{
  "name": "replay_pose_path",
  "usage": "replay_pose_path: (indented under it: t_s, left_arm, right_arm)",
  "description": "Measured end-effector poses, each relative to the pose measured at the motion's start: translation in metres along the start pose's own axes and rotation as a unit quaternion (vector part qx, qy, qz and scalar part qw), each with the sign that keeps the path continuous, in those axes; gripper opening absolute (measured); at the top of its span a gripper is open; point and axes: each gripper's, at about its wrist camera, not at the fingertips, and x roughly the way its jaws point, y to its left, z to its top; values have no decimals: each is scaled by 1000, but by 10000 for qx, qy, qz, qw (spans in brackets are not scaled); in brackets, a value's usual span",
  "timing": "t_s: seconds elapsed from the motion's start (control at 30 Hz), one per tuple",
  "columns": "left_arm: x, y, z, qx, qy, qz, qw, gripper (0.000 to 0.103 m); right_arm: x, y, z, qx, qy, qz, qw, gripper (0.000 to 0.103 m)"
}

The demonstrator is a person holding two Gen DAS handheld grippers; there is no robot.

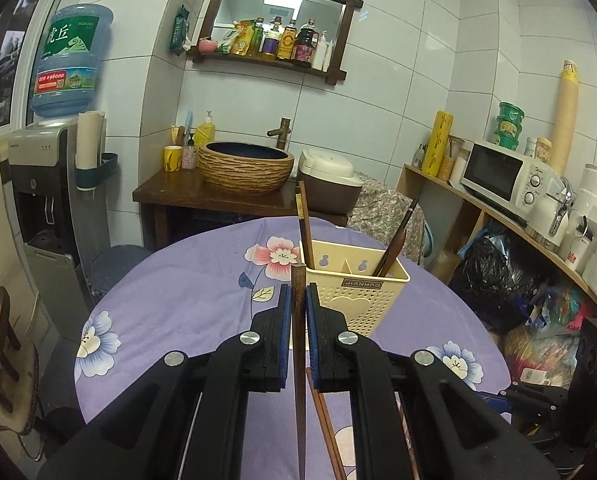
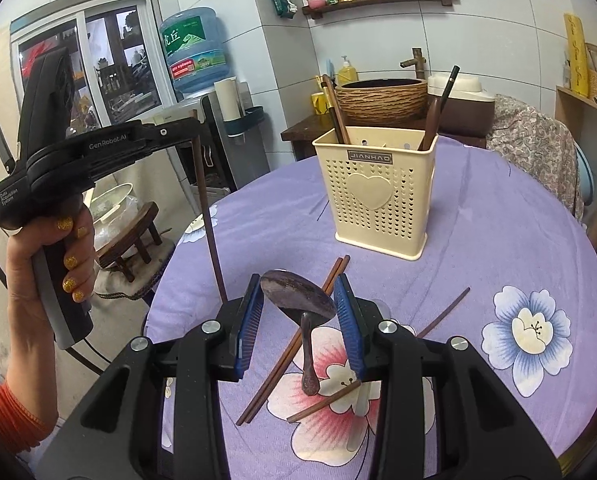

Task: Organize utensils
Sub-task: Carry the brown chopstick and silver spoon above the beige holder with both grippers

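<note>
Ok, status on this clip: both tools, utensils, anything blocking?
Left tool shut on dark wooden chopstick, lifted. Right tool gripping dark wooden spoon. Cream perforated plastic holder unobstructed; brown chopsticks loose on table.

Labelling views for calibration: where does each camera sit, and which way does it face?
Left wrist: on left gripper, facing the cream perforated utensil holder; own fingers clamp a dark wooden chopstick.
Right wrist: on right gripper, facing down the table; fingers around a dark wooden spoon; left hand visible.
Shared: holder, purple floral tablecloth.
</note>
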Motion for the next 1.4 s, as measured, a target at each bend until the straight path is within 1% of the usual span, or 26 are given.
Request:
replay_pose_path:
  t_s: [0.17, 0.33, 0.47, 0.53, 0.63, 0.7, 0.77, 0.8, 0.87, 0.9, 0.93, 0.97, 1.03, 1.1, 1.17, 1.27, 1.33, 1.4]
  left_arm:
    - [-2, 0, 1, 11, -6, -33, 10000, 8]
    - [0, 0, 9, -2, 52, -174, 9998, 8]
    - [0, -1, 20, -8, 62, -331, 9994, 8]
    - [-3, -3, 32, 14, 19, -409, 9992, 8]
    - [-7, -6, 58, -32, -110, -534, 9985, 8]
    - [-9, -9, 84, -73, -298, -561, 9980, 9]
    - [-10, -14, 105, -52, -533, -470, 9975, 9]
    - [-8, -16, 121, -80, -653, -449, 9968, 9]
    - [-1, -21, 140, -176, -758, -496, 9957, 9]
    - [5, -24, 153, -215, -846, -410, 9953, 9]
    - [8, -26, 160, -224, -922, -372, 9948, 9]
    - [14, -29, 168, -216, -1060, -294, 9937, 8]
    - [26, -31, 177, -254, -1172, -176, 9926, 8]
    - [42, -31, 181, -314, -1192, -64, 9924, 9]
    - [58, -31, 177, -310, -1168, 76, 9926, 9]
    - [76, -32, 161, -166, -1191, 291, 9923, 8]
    - [85, -32, 147, -28, -1187, 313, 9924, 8]
    - [94, -32, 133, 42, -1080, 334, 9936, 9]
  right_arm:
    - [2, 1, 2, -42, 19, 74, 10000, 37]
    - [3, -1, 9, -61, -16, 121, 9999, 37]
    - [3, -4, 20, -96, -85, 103, 9999, 37]
    - [4, -6, 30, -99, -129, 92, 9998, 37]
    - [2, -12, 56, -73, -290, 66, 9995, 37]
    - [-1, -16, 78, -20, -468, 48, 9989, 37]
    - [-5, -20, 108, -75, -775, -186, 9968, 37]
    - [-6, -21, 118, -101, -875, -276, 9957, 37]
    - [-8, -23, 145, -122, -1135, -479, 9923, 37]
    - [-8, -25, 156, -130, -1245, -581, 9904, 37]
    - [-7, -27, 168, -160, -1365, -703, 9880, 37]
    - [-5, -28, 176, -180, -1433, -805, 9862, 37]
    - [5, -32, 189, -163, -1432, -911, 9854, 37]
    - [17, -36, 193, -250, -1434, -1157, 9826, 37]
    - [31, -39, 191, -266, -1390, -1243, 9821, 37]
    - [52, -48, 180, -191, -1323, -1295, 9825, 37]
    - [66, -52, 172, -143, -1221, -1342, 9833, 37]
    - [78, -57, 161, -75, -1160, -1406, 9832, 37]
